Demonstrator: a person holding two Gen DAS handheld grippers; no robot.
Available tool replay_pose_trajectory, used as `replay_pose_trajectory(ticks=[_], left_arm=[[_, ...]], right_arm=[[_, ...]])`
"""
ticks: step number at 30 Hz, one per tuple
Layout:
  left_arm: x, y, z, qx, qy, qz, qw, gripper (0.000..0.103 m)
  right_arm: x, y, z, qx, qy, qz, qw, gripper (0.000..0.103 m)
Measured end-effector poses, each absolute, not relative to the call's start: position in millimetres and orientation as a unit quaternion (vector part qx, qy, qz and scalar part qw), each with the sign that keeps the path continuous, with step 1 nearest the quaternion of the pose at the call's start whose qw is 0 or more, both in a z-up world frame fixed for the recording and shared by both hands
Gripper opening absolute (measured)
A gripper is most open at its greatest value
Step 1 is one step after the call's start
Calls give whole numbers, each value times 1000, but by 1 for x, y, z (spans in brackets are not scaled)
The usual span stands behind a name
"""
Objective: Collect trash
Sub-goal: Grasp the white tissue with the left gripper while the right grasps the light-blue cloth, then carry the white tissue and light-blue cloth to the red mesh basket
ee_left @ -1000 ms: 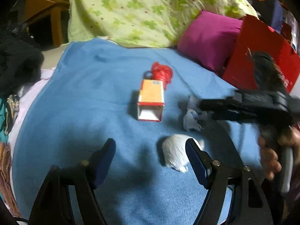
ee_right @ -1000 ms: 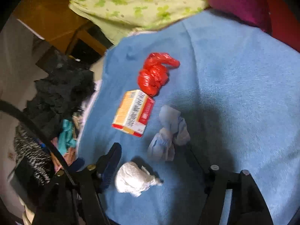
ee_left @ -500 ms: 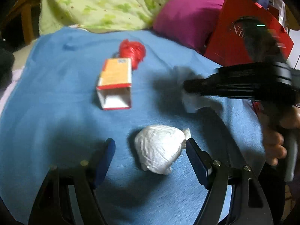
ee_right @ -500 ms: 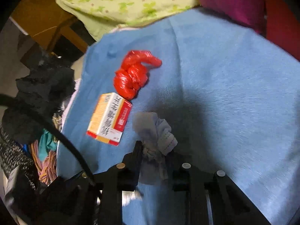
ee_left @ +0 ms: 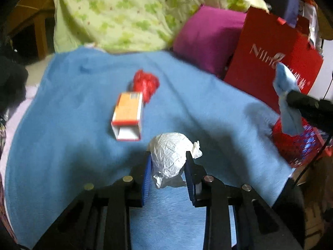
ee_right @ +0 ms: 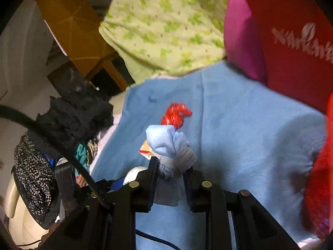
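**Both grippers clamped on trash above the blue blanket**

A blue blanket (ee_left: 68, 125) covers the surface and carries the loose items. At its far edge lies a green-patterned quilt (ee_left: 129, 12). To the right of the quilt sits a magenta cushion (ee_left: 208, 39), and a red paper bag (ee_left: 268, 56) stands upright just right of the cushion. A red mesh bag (ee_left: 295, 143) sits at the right edge of the blanket, near side. A pile of dark clothing (ee_right: 75, 114) lies off the blanket to the left.

On the blanket, near its centre, lies an orange carton (ee_left: 128, 115) with its open end toward the near side. A crumpled red wrapper (ee_left: 145, 84) touches the carton's far end.

The left gripper (ee_left: 169, 162) is clenched on a white paper ball (ee_left: 169, 154); its jaws have just been closing, and the pads press both sides of the ball. The ball sits just near and right of the carton.

The right gripper (ee_right: 171, 174) is clenched on a crumpled blue face mask (ee_right: 166, 143), which stands up between the fingers. From the left camera the mask hangs in front of the red paper bag, above the mesh bag, clear of the blanket.
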State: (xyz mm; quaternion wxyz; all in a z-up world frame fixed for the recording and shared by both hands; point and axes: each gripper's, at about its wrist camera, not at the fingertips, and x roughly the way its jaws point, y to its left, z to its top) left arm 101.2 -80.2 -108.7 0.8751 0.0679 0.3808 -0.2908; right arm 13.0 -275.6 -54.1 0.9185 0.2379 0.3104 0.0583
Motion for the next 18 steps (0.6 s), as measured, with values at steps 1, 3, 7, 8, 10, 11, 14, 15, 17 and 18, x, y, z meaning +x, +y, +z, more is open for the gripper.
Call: replay_pose_trajectory(ticks=[1,3,7,8,10,11,14,15,17,18], left_arm=[[94,-81,-97,68,369,-291,880,32],[85,-82,-79,70,349,-290,888,32],[62,-94,-41,74,305,-298,902,32],[58,-99,-33,77,295,-299,904,32],[42,-107,-15,84,270,-304,910,32],[34,-110,-7,87,260,-304,912,32],[15,-122,12,97,234,-299,920,32],[9,-125,18,99,228,-298,922,32],[-2,-131,29,103,219,-296,924,32],[-8,-134,34,108,214,-294,925,32]], right_arm=[[7,-277,-49,237,304,57,921,25],[-14,-286,-35,235,288,51,927,25],[-49,-298,-12,225,256,33,939,25],[-59,-302,-6,225,248,30,942,25],[-78,-310,7,223,233,24,946,25],[-85,-313,11,222,227,22,948,25],[-112,-320,28,212,207,11,955,25],[-116,-322,31,211,204,10,956,25],[-129,-325,38,209,194,8,958,25],[-136,-326,42,208,191,7,959,25]])
